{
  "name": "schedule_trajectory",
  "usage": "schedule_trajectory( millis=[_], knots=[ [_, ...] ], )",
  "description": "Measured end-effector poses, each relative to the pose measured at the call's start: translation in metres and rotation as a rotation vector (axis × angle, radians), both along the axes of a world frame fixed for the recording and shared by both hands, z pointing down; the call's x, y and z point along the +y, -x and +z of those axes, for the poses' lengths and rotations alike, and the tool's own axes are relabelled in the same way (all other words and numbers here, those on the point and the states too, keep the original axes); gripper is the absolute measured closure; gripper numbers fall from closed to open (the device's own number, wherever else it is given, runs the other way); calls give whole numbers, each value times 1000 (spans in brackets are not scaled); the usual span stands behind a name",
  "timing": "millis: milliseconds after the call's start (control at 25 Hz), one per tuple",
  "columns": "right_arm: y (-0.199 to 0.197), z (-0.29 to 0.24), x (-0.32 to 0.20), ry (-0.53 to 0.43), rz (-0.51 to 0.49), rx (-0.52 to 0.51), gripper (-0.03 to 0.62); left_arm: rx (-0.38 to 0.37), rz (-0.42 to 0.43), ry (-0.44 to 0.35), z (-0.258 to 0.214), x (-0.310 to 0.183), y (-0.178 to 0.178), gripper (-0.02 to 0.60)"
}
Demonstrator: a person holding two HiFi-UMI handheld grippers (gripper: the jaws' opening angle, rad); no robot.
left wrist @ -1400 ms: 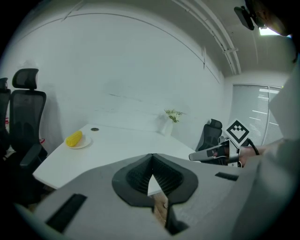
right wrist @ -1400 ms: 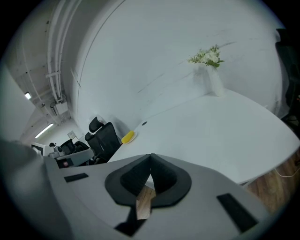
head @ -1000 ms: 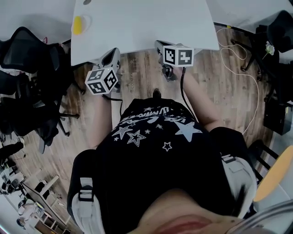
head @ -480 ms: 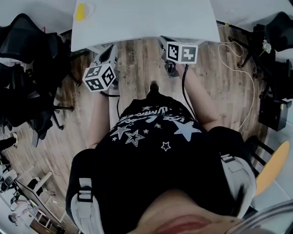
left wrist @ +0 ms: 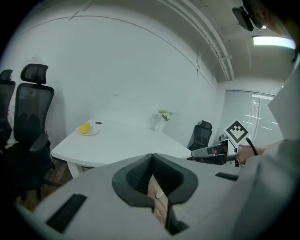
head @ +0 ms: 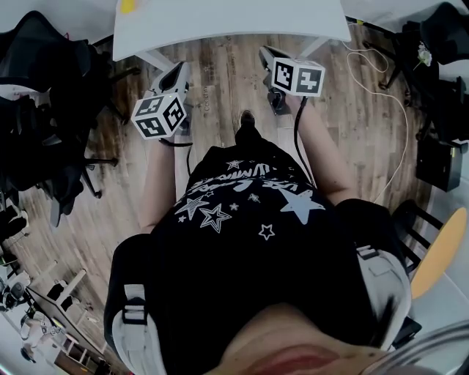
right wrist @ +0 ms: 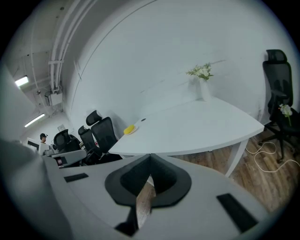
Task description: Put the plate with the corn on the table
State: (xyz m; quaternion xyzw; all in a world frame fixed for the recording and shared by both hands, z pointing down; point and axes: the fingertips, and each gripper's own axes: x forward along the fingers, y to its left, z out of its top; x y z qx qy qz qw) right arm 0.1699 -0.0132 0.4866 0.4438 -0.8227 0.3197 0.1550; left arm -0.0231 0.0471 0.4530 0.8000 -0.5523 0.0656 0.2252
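Two tools are held out over the wooden floor [head: 220, 95], short of the white table [head: 234, 22]. At the far left of the head view stand black office chairs [head: 44, 110]. Near the table's left end sits the plate [left wrist: 87, 132] with the yellow corn [left wrist: 85, 127] on it, well apart from both tools. A small dark disc [left wrist: 98, 123] lies just beside it.

The left tool [head: 178, 71] has its jaws closed together with nothing between them. Only floorboards show through the slit beneath the pads. The right tool [head: 267, 53], roughly level with it, likewise has its jaws pressed together and empty.

Further along the table, near its back edge, a white vase [right wrist: 204, 91] of flowers stands upright. To the right of the table a pale cable [head: 399, 124] loops over the floor, and another black chair [right wrist: 276, 79] stands by the wall. The person holding the tools wears a black shirt [head: 249, 242] printed with stars.
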Motion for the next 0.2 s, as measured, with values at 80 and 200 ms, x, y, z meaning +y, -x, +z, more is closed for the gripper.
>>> schedule_trajectory(
  millis=[80,200],
  knots=[
    [1,-1,13,-8,-7,14,588,-3,10,-1,-1,12,-1,577],
    [3,-4,30,-21,-12,33,588,-13,25,-1,-4,30,-4,577]
  ],
)
